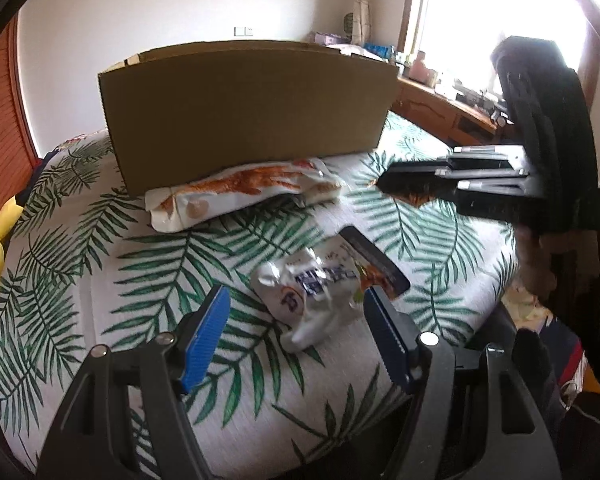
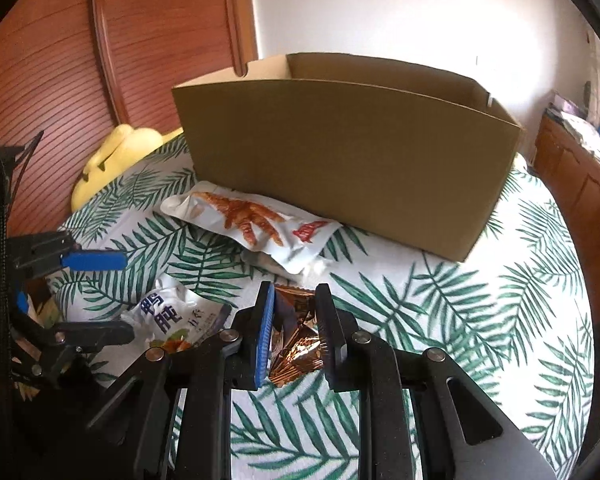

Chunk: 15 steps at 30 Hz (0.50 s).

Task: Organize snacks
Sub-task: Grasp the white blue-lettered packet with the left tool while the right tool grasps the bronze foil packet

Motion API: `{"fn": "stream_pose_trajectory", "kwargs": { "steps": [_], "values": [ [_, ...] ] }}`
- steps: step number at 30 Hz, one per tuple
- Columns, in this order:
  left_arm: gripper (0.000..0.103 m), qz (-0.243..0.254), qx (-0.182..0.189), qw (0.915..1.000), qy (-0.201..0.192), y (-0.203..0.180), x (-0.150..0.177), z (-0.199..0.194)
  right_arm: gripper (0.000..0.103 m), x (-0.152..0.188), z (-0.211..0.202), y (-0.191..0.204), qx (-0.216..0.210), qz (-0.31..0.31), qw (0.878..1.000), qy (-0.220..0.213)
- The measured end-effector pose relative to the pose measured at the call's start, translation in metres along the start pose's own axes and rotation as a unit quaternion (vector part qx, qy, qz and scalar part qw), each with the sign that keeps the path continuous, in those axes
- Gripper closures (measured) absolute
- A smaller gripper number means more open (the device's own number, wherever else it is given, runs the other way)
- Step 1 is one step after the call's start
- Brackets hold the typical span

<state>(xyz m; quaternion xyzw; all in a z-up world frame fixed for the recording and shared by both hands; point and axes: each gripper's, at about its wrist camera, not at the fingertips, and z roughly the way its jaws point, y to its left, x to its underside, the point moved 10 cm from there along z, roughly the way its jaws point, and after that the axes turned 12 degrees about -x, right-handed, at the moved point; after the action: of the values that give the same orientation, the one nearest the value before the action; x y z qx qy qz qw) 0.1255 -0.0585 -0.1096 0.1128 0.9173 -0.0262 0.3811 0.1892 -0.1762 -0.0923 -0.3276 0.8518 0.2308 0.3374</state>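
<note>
While the right gripper point(image 2: 293, 330) is clamped narrow on a small copper-brown foil packet point(image 2: 296, 344), that packet sits at about six o'clock in the right wrist view, its crinkled metallic film pinched between the blue ribbed pad and the dark one. Judging by the task, it is held this way so it can be carried to the cardboard box point(image 2: 340, 168), which stands open-topped at twelve o'clock, well apart from the packet.

At nine o'clock from the packet lies a white crumpled pouch point(image 1: 312, 292) with blue lettering, soft and creased, partly overlapping a flat dark sachet point(image 1: 374, 258). The left gripper point(image 1: 296, 336) hangs over it with its jaws wide and nothing between them; the pouch shows between the blue pads point(image 1: 204, 336) in the left wrist view, so it looks like the next thing to be taken.

Further out, towards eleven o'clock in the right wrist view, a larger glossy white bag printed with an orange chicken foot point(image 2: 252, 228) lies flat, its far edge just against the foot of the box wall. The box is plain brown corrugated card, smooth-sided and stiff, and its inside is mostly hidden.

Everything rests on a bed point(image 2: 480, 320) covered in white cloth with green palm leaves, soft enough that the packets sink a little. A yellow plush toy point(image 2: 112, 160) lies at ten o'clock by the ribbed wooden panel point(image 2: 52, 60).
</note>
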Motion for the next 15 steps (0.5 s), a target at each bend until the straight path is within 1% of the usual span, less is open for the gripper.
{"fn": "stream_pose_trajectory", "kwargs": {
  "steps": [2,5,7,11,15],
  "values": [
    [0.033,0.010,-0.006,0.9999,0.005,-0.004,0.005,0.002,0.084,0.003,-0.005,-0.001,0.000,0.006,1.000,-0.005],
    [0.033,0.020,-0.005,0.9997,0.010,-0.010,0.008,0.002,0.084,0.007,-0.010,-0.003,0.001,0.014,1.000,-0.009],
    [0.033,0.026,-0.014,0.9995,0.012,-0.012,0.008,0.004,0.084,0.009,-0.014,-0.003,0.002,0.017,1.000,-0.011],
    [0.033,0.039,-0.031,0.9986,0.017,-0.015,0.005,0.012,0.084,0.012,-0.020,-0.005,0.004,0.022,1.000,-0.017],
    [0.033,0.050,-0.036,0.9978,0.024,-0.022,0.001,0.021,0.084,0.014,-0.025,-0.010,0.005,0.028,0.999,-0.022]
  ]
}}
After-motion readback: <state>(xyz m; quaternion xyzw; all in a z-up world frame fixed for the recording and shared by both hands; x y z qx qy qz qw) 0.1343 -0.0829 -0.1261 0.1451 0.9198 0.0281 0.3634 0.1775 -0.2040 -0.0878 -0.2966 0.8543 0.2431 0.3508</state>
